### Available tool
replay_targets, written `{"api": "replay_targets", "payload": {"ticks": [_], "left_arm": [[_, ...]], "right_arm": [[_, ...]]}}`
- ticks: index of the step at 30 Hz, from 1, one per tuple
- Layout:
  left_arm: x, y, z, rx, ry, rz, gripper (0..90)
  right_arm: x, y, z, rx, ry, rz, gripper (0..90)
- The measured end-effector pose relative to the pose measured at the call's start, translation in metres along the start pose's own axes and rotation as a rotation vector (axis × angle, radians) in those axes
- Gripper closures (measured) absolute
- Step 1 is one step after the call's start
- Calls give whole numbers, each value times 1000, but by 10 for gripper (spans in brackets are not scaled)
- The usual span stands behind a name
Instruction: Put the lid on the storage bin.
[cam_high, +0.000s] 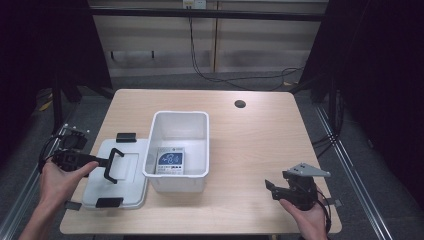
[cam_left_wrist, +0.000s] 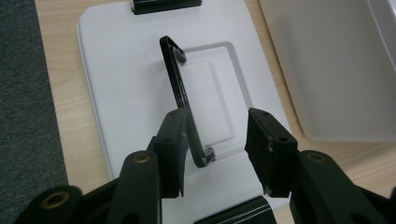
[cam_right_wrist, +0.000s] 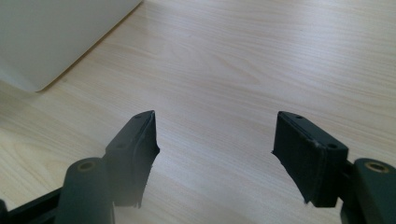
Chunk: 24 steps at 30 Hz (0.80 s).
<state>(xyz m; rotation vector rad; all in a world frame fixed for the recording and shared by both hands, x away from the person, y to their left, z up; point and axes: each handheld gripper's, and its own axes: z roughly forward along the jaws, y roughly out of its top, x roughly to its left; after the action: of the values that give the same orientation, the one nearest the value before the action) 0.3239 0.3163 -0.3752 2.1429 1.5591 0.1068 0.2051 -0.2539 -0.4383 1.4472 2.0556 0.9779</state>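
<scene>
A white lid (cam_high: 125, 177) lies flat on the table, left of an open white bin (cam_high: 200, 120). Its black handle (cam_high: 114, 166) is swung up from the lid. My left gripper (cam_high: 102, 162) reaches in from the left, and its jaws stand open around that handle. In the left gripper view the handle (cam_left_wrist: 180, 88) runs between the jaws of the left gripper (cam_left_wrist: 217, 123), close against the left one and apart from the right one. A blue-and-white packet (cam_high: 170, 162) lies on the bin's floor. My right gripper (cam_high: 270, 188) is open over bare wood near the front right, and the right gripper (cam_right_wrist: 215, 126) holds nothing.
Black latches sit at the lid's far end (cam_high: 126, 137) and near end (cam_high: 109, 202). The bin's corner (cam_right_wrist: 56, 37) is ahead and left of my right gripper. A round cable hole (cam_high: 240, 104) is at the table's back. The table's front edge is near both hands.
</scene>
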Motion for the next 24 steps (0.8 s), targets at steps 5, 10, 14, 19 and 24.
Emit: {"api": "replay_targets", "payload": {"ticks": [5, 10, 14, 19, 24], "left_arm": [[4, 11, 2, 34, -29, -66, 619], [8, 22, 14, 90, -6, -67, 590], [11, 25, 19, 122, 31, -71, 610], [13, 27, 28, 162, 59, -83, 650], [11, 35, 35, 199, 76, -88, 664]], "right_arm": [[1, 1, 2, 10, 6, -3, 297], [2, 1, 3, 10, 7, -13, 297], [2, 1, 3, 18, 9, -15, 296], [2, 1, 4, 20, 8, -21, 283], [2, 1, 5, 32, 9, -14, 278]]}}
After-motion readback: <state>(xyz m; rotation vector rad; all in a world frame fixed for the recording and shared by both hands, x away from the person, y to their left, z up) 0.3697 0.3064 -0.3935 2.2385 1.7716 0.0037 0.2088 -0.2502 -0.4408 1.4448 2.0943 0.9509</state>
